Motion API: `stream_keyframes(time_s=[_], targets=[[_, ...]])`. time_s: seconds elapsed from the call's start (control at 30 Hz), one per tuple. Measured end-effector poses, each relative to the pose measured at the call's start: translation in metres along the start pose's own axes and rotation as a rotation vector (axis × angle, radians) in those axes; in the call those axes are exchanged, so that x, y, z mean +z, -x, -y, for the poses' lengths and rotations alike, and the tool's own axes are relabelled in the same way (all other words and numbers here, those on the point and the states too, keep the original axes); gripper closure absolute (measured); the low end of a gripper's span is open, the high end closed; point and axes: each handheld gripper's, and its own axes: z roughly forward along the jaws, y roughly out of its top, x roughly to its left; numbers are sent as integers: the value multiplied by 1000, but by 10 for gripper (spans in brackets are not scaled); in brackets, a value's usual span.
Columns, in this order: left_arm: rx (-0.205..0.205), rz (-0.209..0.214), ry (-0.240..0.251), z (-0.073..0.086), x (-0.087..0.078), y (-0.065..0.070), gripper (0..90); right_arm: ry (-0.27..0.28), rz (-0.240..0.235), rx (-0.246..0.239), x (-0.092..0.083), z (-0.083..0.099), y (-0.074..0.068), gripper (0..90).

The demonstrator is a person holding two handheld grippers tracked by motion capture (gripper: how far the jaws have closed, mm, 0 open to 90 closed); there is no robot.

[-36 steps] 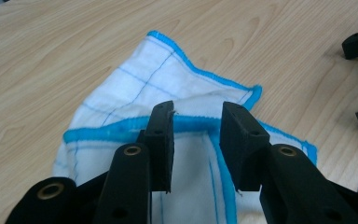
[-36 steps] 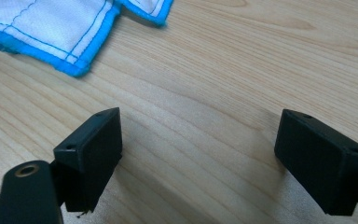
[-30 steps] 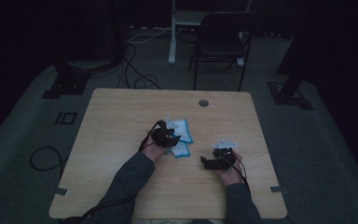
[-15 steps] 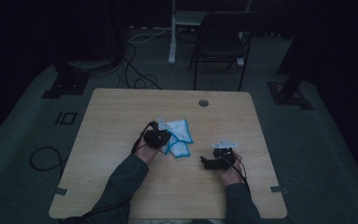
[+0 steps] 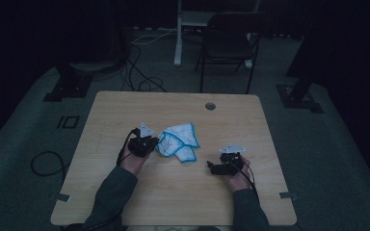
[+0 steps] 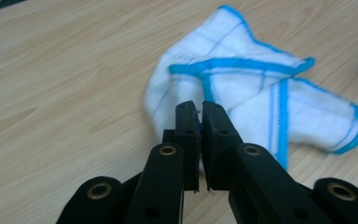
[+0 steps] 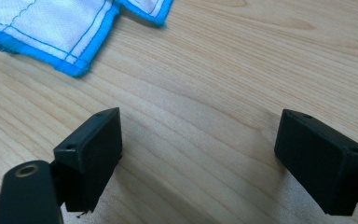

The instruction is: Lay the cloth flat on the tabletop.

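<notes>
Cloth (image 5: 178, 142) crumpled near the table's (image 5: 125, 202) centre, between two claws.

Table, pale wood, carries the white, blue-edged cloth. Left claw (image 5: 150, 144) lies at the cloth's 9 o'clock edge; in the left gripper view its jaws have just been closing and now stand almost together at the cloth's near edge (image 6: 223, 93), with perhaps a thin fold pinched between the tips, though I cannot tell for sure. Right claw (image 5: 213, 168) rests on the table at the cloth's 4 o'clock, jaws wide apart over bare wood, holding nothing.
</notes>
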Motion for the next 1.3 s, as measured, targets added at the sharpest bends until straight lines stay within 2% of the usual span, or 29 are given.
stream_keyframes(time_s=[0.43, 0.57, 0.7, 0.87, 1.0, 1.3], targets=[[-88, -43, -38, 35, -11, -29, 828, 0, 0, 1, 0, 0, 0, 151], [-116, -66, -39, 41, -17, -37, 789, 0, 0, 0, 0, 0, 0, 151], [-131, -77, -17, 40, -27, -42, 762, 0, 0, 2, 0, 0, 0, 151], [-94, -59, 25, 26, -34, -36, 728, 0, 0, 2, 0, 0, 0, 151], [-43, -26, 42, 9, -31, -24, 711, 1, 0, 1, 0, 0, 0, 151], [80, 47, 36, -26, -3, 13, 672, 0, 0, 1, 0, 0, 0, 151]])
